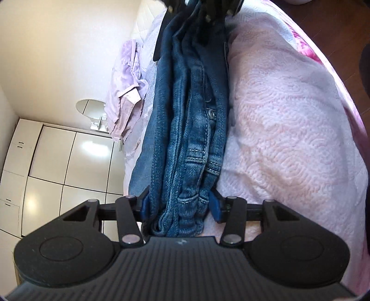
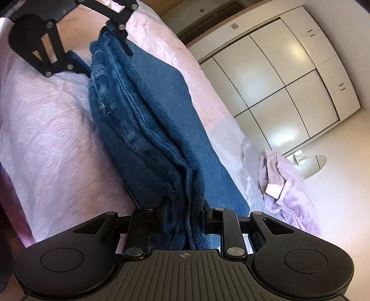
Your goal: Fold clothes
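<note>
Left wrist view: the left gripper is clamped on a thick bunch of blue jeans; its 2 blue-padded fingers press the denim from both sides, at the waistband end, where belt loops and orange stitching show. A metal button sits further up the cloth. The jeans run as a gathered band away from the camera, stretched over a pink quilted bedspread, up to the black frame of the right gripper at the top edge, which is cut off there. Left of the jeans a crumpled lilac garment lies on the bed's far side, well apart from the denim. Beyond it stand glossy white wardrobe doors and a round mirror.

Right wrist view: the right gripper is closed on the other end of the jeans, the folds pinched tight between its 2 fingers. The denim stretches away across the bedspread to the left gripper near the top left, whose jaws hold the frayed edge. The lilac garment lies to the right on the bed's edge, apart from the jeans, with the wardrobe doors and the mirror behind.
</note>
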Available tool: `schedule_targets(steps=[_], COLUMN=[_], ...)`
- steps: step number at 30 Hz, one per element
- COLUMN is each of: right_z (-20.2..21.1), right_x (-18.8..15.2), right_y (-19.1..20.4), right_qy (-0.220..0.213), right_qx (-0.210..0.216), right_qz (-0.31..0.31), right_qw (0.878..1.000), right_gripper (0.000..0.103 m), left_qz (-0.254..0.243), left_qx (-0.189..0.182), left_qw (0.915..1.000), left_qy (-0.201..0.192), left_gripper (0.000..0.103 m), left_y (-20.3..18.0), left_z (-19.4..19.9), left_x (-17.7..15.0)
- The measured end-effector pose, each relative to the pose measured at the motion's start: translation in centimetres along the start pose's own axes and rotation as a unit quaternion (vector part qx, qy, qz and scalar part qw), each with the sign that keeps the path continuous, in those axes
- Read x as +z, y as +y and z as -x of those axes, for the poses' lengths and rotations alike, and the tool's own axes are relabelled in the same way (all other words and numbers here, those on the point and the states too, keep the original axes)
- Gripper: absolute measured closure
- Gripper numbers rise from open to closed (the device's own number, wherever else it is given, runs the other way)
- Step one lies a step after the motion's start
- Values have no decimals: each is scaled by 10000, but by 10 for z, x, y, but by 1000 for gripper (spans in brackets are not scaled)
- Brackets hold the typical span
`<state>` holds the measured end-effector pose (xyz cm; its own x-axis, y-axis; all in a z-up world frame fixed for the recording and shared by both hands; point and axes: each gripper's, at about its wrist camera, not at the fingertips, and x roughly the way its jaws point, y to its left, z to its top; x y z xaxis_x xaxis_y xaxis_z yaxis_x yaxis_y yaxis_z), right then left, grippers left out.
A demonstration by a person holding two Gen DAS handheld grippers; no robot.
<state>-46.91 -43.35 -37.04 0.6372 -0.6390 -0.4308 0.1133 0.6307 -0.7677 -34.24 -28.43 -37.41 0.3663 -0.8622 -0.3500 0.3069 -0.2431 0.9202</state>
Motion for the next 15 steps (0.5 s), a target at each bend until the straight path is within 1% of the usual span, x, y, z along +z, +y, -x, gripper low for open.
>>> schedule_targets(steps=[1, 2, 4, 5, 6, 8, 9, 12, 14, 15], right_z=[5, 12, 25, 31, 40, 57, 63, 78, 79, 77], right_x=[0, 0, 0, 0, -1, 2, 8, 27, 45, 54], right_y=[2, 4, 8, 10, 11, 12, 12, 16, 18, 17], right_qy=[25, 105, 266, 338, 320, 226, 93, -282, -455, -517], right_qx=[-11, -32, -74, -94, -98, -62, -5, 134, 211, 258], right_qz=[-26, -63, -136, -177, -275, -524, -635, -907, -993, -1020], right_qw=[10000, 9999, 9995, 9992, 9991, 9984, 9979, 9954, 9938, 9931], right_gripper=[74, 67, 61, 60, 60, 60, 60, 60, 60, 60], left_qz=[66, 132, 263, 346, 480, 801, 949, 1321, 1379, 1326], left_qx=[-102, -224, -449, -503, -588, -776, -794, -751, -812, -868], left_qw=[9999, 9996, 9983, 9976, 9963, 9920, 9903, 9860, 9848, 9849], left_qy=[-42, -110, -244, -313, -404, -587, -626, -691, -681, -700], left_gripper=[54, 54, 53, 52, 52, 52, 52, 53, 54, 55], left_y=[4, 8, 18, 23, 30, 44, 49, 64, 70, 70], left_z=[3, 9, 22, 31, 38, 54, 58, 63, 54, 50], left_x=[-3, -9, -19, -25, -34, -48, -52, -59, -63, -66])
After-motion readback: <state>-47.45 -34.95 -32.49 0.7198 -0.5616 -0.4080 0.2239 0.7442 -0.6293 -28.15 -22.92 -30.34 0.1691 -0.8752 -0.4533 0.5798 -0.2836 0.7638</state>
